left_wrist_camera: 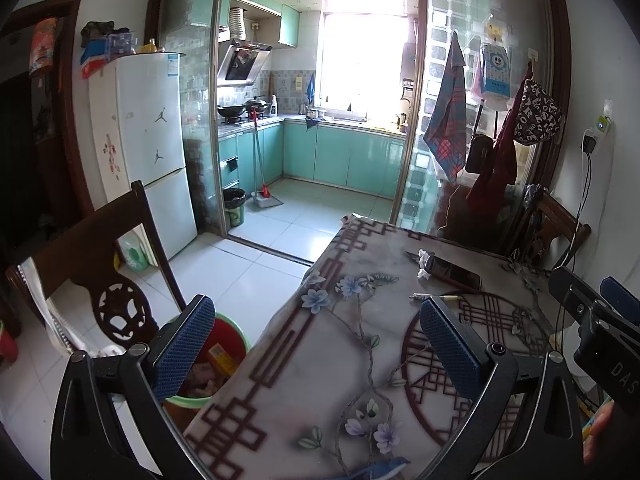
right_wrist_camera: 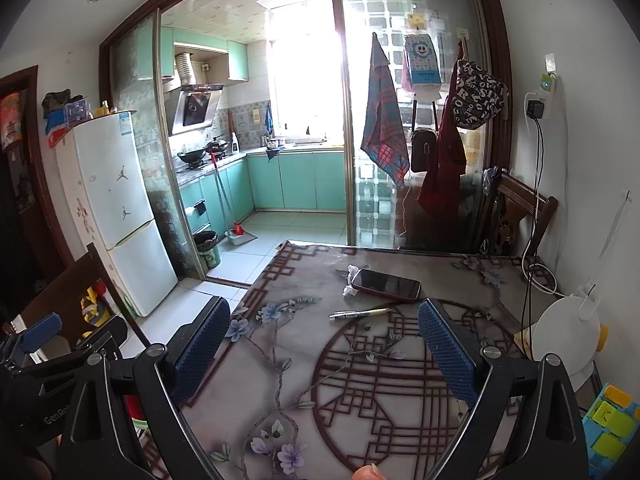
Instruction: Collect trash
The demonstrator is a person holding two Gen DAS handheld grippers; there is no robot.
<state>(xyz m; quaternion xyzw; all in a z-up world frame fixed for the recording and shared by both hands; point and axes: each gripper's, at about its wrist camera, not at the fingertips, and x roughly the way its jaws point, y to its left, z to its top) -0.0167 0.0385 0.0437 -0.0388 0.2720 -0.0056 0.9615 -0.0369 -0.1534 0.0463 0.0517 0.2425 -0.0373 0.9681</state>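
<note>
Two grippers hang over the near end of the table, both with their jaws spread wide and nothing between them. The phone makes the handiest landmark. Tucked against its left end, partly under it, lies the trash: what looks like one crumpled white tissue, though it shows as two tufts, one behind the phone's corner and one in front, so it could be two scraps; I cannot tell. One pen lies just this side of the phone, its long axis roughly parallel to the phone's, running left to right across the table.

From the right gripper, the tissue sits straight ahead and a touch left, beyond the pen. From the left gripper, it lies ahead and off to the right, so I judge the right one the better placed to reach it. The reach would have to pass over the pen and come in at the phone's left end without nudging the phone.

One red bucket with a green rim stands on the floor left of the table, well this side of the phone and directly below the left gripper, already holding scraps.
</note>
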